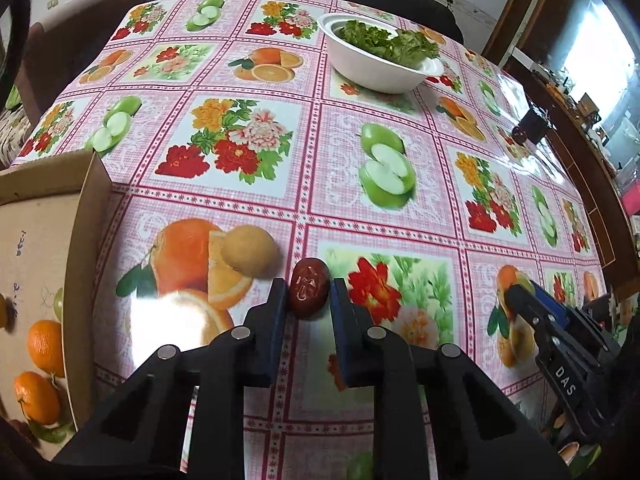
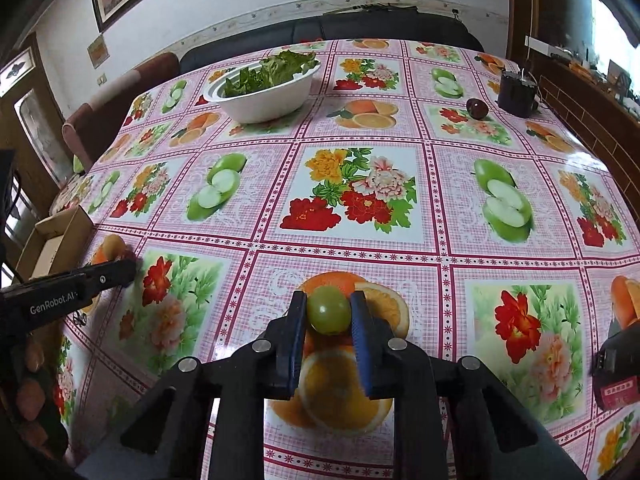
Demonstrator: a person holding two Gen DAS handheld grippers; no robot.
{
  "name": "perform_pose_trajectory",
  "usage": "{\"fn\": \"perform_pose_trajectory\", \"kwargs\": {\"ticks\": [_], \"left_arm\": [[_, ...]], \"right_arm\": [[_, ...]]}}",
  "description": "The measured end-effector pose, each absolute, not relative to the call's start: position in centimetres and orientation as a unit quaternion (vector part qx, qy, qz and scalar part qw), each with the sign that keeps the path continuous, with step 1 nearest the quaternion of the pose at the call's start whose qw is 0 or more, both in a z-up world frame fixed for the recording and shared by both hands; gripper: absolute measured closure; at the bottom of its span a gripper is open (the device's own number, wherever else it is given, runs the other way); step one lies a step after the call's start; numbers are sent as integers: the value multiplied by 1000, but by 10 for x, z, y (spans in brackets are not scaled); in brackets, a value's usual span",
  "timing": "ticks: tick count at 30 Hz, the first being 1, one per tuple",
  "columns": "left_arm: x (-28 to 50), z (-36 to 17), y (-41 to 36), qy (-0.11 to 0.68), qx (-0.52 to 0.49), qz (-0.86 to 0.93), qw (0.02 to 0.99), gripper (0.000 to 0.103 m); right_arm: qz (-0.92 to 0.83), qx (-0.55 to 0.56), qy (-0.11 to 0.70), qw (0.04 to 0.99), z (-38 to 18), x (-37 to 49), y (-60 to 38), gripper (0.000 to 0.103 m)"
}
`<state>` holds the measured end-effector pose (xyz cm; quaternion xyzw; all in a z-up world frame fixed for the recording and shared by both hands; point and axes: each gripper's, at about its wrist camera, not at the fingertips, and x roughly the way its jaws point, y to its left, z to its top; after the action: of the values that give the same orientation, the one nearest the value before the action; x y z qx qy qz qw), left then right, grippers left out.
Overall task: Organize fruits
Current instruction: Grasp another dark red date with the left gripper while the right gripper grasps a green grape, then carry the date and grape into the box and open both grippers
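Note:
My left gripper (image 1: pixel 309 292) is shut on a dark red jujube (image 1: pixel 309 290) just above the fruit-print tablecloth. A tan round fruit (image 1: pixel 250 249) lies on the cloth just left of it, also seen in the right wrist view (image 2: pixel 113 245). My right gripper (image 2: pixel 328 312) is shut on a green grape (image 2: pixel 328 309) low over the cloth; it also shows at the right of the left wrist view (image 1: pixel 516 300). A cardboard box (image 1: pixel 86 240) stands at the left, holding small oranges (image 1: pixel 44 346). A dark red fruit (image 2: pixel 477 108) lies far right.
A white bowl (image 1: pixel 372 68) of lettuce stands at the far side of the table. A dark jar (image 2: pixel 517 92) stands near the far right edge. A dark sofa and a brown chair are behind the table. The left gripper's body (image 2: pixel 60 292) reaches in from the left.

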<state>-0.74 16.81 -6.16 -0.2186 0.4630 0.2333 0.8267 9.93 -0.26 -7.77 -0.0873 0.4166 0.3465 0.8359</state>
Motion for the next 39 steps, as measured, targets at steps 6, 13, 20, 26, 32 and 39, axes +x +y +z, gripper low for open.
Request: {"fn": "perform_pose_trajectory", "kwargs": {"ticks": [6, 13, 20, 26, 32, 39], "left_arm": [[-21, -62, 151, 468, -221, 216, 828, 85], [-44, -52, 133, 464, -219, 210, 832, 85], [-67, -35, 126, 451, -207, 230, 837, 84], [-85, -25, 130, 439, -204, 242, 841, 84], [-102, -20, 136, 429, -212, 245, 843, 84], [-117, -15, 143, 420, -221, 251, 844, 84]], "right_arm": [[351, -70, 416, 836, -73, 91, -11, 80], [362, -41, 423, 830, -70, 70, -24, 81], [383, -5, 428, 818, -64, 48, -35, 81], [403, 4, 424, 811, -54, 32, -31, 81], [421, -5, 415, 806, -45, 15, -19, 81], [436, -18, 414, 799, -41, -2, -3, 81]]}}
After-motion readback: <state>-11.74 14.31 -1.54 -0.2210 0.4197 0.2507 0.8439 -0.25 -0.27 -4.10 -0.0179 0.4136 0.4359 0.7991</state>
